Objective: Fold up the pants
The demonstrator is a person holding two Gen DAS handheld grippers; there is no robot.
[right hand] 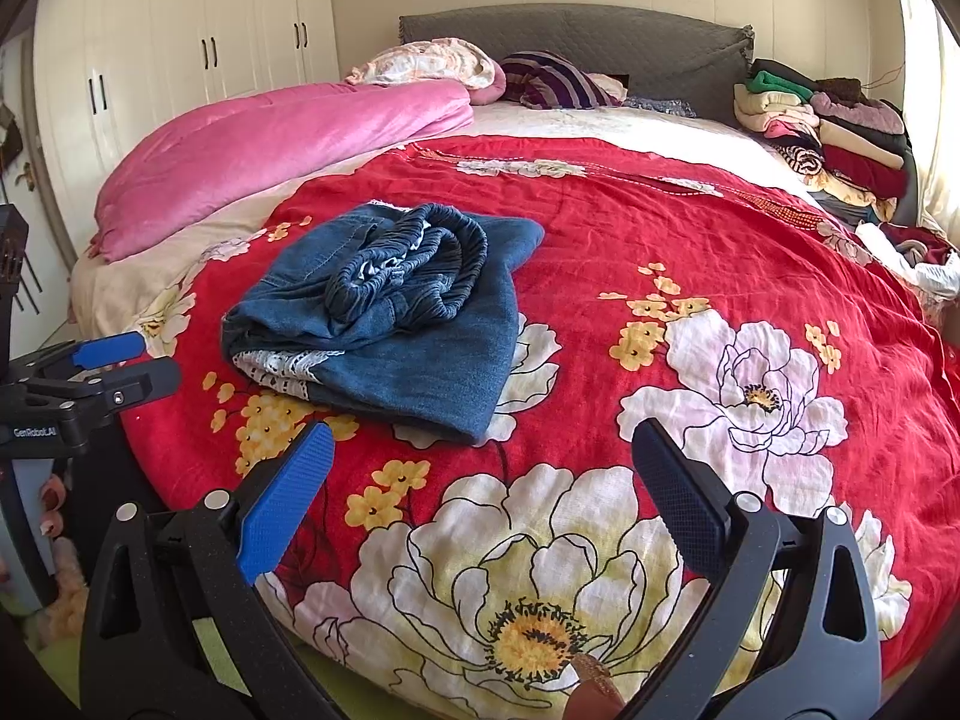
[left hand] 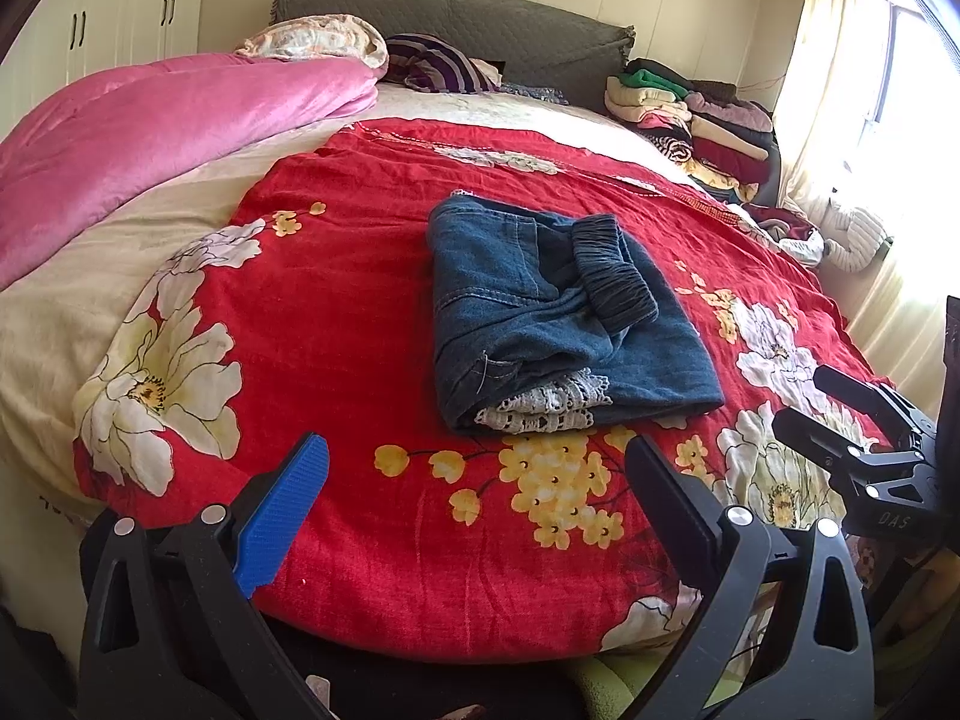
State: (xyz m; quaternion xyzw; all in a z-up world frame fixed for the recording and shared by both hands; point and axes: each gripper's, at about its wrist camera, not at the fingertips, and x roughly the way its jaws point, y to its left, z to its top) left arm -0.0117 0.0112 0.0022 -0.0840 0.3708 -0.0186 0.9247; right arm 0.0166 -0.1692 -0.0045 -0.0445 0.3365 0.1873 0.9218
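Note:
Blue denim pants [left hand: 558, 318] lie folded into a compact bundle on the red floral bedspread [left hand: 360, 312], elastic waistband on top and white lace trim showing at the near edge. They also show in the right wrist view [right hand: 390, 324], to the left. My left gripper [left hand: 477, 462] is open and empty, hovering just short of the bundle's near edge. My right gripper [right hand: 483, 450] is open and empty, to the right of the pants over a large white flower print. Each gripper shows in the other's view: the right one [left hand: 840, 414], the left one [right hand: 129, 360].
A pink quilt [left hand: 150, 120] lies along the bed's left side. Pillows and a grey headboard [left hand: 480, 24] are at the back. A pile of folded clothes [left hand: 690, 114] sits at the back right corner. White wardrobes [right hand: 180, 48] stand at left, a curtained window at right.

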